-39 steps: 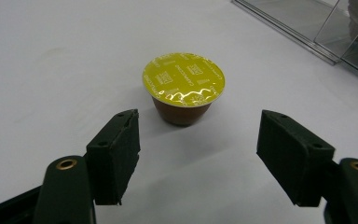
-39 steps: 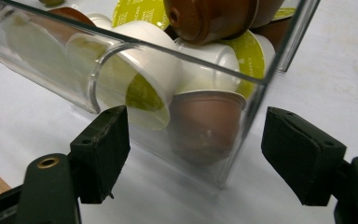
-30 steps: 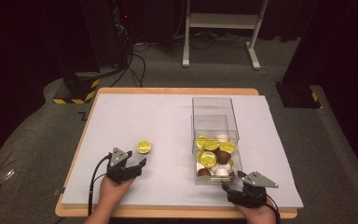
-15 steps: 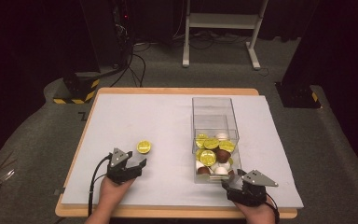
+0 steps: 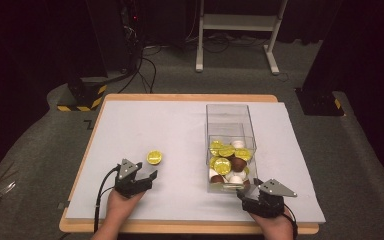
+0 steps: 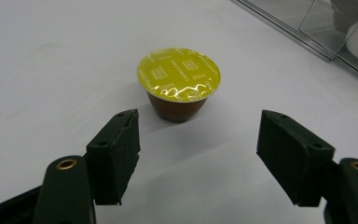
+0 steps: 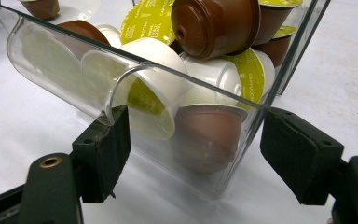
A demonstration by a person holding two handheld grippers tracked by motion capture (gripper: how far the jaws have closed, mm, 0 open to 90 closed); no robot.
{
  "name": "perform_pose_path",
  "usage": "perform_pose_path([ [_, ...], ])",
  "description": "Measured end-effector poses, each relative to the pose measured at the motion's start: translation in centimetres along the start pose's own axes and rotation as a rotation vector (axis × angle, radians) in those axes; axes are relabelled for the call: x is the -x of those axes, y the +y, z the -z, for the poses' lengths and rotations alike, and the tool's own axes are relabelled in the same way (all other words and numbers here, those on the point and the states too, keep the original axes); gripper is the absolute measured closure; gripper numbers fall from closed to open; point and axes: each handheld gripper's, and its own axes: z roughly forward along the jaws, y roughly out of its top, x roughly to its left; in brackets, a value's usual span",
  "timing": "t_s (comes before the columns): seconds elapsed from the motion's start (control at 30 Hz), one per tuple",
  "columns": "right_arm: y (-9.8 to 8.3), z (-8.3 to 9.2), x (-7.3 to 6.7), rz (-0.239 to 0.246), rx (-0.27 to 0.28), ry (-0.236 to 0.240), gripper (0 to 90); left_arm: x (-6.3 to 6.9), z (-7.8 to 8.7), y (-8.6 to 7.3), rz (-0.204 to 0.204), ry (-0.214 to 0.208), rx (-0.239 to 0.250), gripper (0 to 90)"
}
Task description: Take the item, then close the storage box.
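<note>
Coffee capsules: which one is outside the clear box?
The gold-lidded capsule standing upright alone on the white tabletop, just ahead of the left gripper. All others are piled inside the clear box.

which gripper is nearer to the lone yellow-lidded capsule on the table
Left. The left gripper sits just short of the capsule, fingers open toward it. The right gripper is across the table at the clear box.

On the table (image 5: pixel 130 120) I have one capsule (image 5: pixel 154 157) sitting alone on the left half, lid up, just ahead of my left gripper (image 5: pixel 141 177). To the right stands the box (image 5: pixel 228 117), capsules piled in its near end. My right gripper (image 5: pixel 247 192) sits at the box's near corner, which lies between its jaws. The two grippers are well apart
</note>
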Motion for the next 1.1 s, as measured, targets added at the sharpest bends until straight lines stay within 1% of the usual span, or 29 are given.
perform_pose_path([
  [0.03, 0.01, -0.01, 0.01, -0.001, 0.001, -0.001, 24.8, -0.05, 0.03, 0.02, -0.003, -0.001, -0.006, 30.1],
  [0.17, 0.05, -0.07, -0.04, -0.006, 0.004, -0.007, 25.0, -0.04, 0.05, 0.04, 0.005, -0.011, -0.002, 30.1],
  [0.23, 0.09, -0.16, 0.02, 0.000, 0.006, -0.009, 25.0, 0.00, 0.08, 0.00, 0.006, -0.013, -0.003, 30.1],
  [0.33, 0.21, -0.23, 0.00, -0.006, 0.002, -0.013, 25.2, -0.02, 0.10, 0.01, 0.004, -0.011, -0.004, 30.1],
  [0.43, 0.28, -0.26, 0.02, 0.000, 0.004, -0.018, 25.5, 0.01, 0.01, 0.01, 0.007, -0.011, -0.002, 30.1],
  [0.57, 0.24, -0.27, 0.05, -0.002, 0.006, -0.018, 25.5, 0.00, -0.01, -0.02, -0.006, -0.005, -0.018, 30.1],
  [0.6, 0.26, -0.30, 0.09, -0.003, 0.006, -0.019, 25.5, 0.04, -0.01, -0.03, 0.001, -0.004, -0.012, 30.1],
  [0.63, 0.27, -0.31, 0.09, -0.007, 0.005, -0.021, 25.5, 0.05, 0.00, -0.04, 0.002, -0.004, -0.010, 30.1],
  [0.7, 0.36, -0.31, 0.20, 0.000, 0.008, -0.027, 25.6, 0.07, -0.03, -0.06, -0.001, -0.001, -0.012, 30.1],
  [0.73, 0.40, -0.26, 0.22, -0.006, 0.009, -0.028, 25.6, 0.14, -0.05, -0.10, -0.001, -0.002, -0.007, 30.1],
  [0.77, 0.48, -0.21, 0.29, -0.008, 0.013, -0.028, 25.6, 0.11, 0.01, -0.11, -0.012, -0.003, -0.013, 30.1],
  [0.8, 0.55, -0.18, 0.33, -0.007, 0.015, -0.029, 25.6, 0.18, -0.07, -0.14, -0.012, -0.001, -0.006, 30.2],
  [0.83, 0.68, -0.11, 0.33, -0.010, 0.020, -0.033, 25.6, 0.16, -0.06, -0.15, -0.017, -0.002, -0.011, 30.1],
  [0.9, 0.80, -0.11, 0.36, -0.004, 0.022, -0.040, 25.6, 0.15, -0.07, -0.13, -0.013, -0.002, -0.010, 30.1],
  [0.93, 0.82, -0.16, 0.37, -0.008, 0.022, -0.039, 25.4, 0.15, -0.04, -0.13, -0.009, -0.003, -0.010, 30.2],
  [1.0, 0.85, -0.28, 0.49, -0.013, 0.023, -0.038, 24.8, 0.09, 0.04, -0.11, -0.014, -0.008, -0.016, 30.1],
  [1.1, 0.94, -0.43, 0.49, -0.019, 0.025, -0.046, 25.0, 0.10, 0.00, -0.11, -0.008, -0.006, -0.015, 30.2],
])
